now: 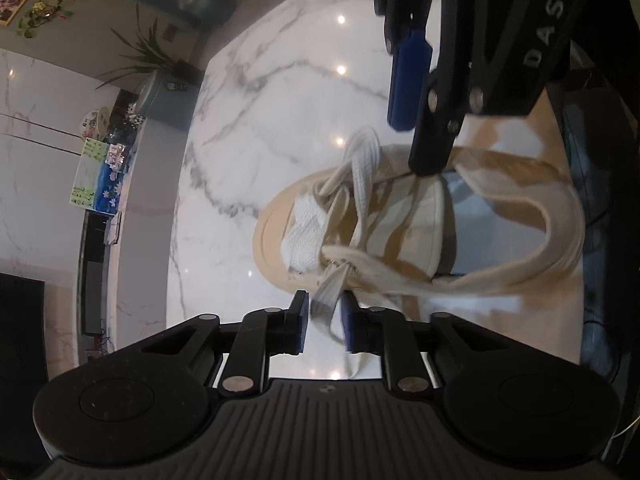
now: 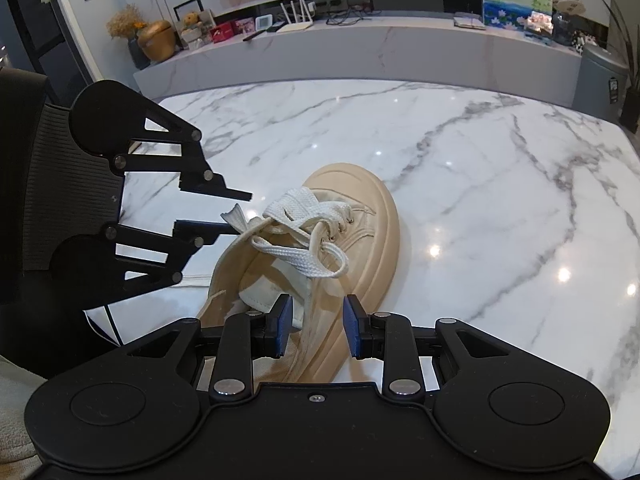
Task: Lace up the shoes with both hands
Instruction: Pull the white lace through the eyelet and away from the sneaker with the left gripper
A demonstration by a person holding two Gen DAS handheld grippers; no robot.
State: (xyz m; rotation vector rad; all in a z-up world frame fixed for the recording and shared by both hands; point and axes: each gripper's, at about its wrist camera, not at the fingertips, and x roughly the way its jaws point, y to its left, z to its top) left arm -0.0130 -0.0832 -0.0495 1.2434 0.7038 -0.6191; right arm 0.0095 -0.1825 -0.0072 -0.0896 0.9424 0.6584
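Note:
A beige canvas shoe (image 2: pixel 352 232) with a thick tan sole lies on the white marble table (image 2: pixel 480 168), its white laces (image 2: pixel 304 236) loosely crossed over the tongue. My left gripper (image 1: pixel 324 322) is open, and a loose lace end (image 1: pixel 326 298) hangs between its blue pads without being pinched. In the right wrist view the left gripper (image 2: pixel 236 210) sits at the shoe's left side with the lace end (image 2: pixel 236 216) between its fingers. My right gripper (image 2: pixel 316 324) is open and empty, just above the shoe's side near the heel. It appears in the left wrist view (image 1: pixel 416 120) above the shoe's (image 1: pixel 400 224) collar.
A long marble sideboard (image 2: pixel 360 44) with ornaments, a router and a painting stands behind the table. A black mesh chair (image 2: pixel 48 184) is at the left. Potted plants (image 1: pixel 152 52) stand beyond the table's far edge.

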